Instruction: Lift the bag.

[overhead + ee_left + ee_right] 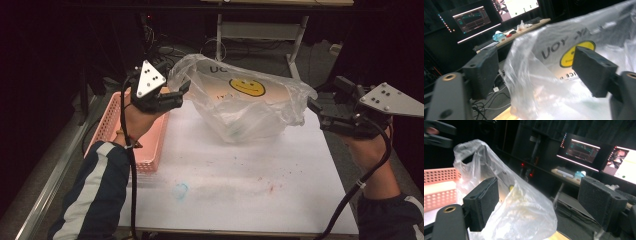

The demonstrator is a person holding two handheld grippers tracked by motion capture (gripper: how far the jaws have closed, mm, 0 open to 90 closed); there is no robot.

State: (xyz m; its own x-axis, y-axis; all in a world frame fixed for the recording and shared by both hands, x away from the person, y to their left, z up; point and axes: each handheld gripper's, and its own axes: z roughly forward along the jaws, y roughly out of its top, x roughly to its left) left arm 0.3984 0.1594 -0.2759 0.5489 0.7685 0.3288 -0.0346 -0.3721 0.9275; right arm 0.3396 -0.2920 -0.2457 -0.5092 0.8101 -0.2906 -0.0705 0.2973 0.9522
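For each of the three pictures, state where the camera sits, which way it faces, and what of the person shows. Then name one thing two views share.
High view: above the person's side, facing forward and down on the table; both forearms, left gripper, right gripper.
Left gripper view: on that gripper, along its open jaws at the plastic bag.
Right gripper view: along its open jaws at the bag and pink basket.
Shared: bag, monitors.
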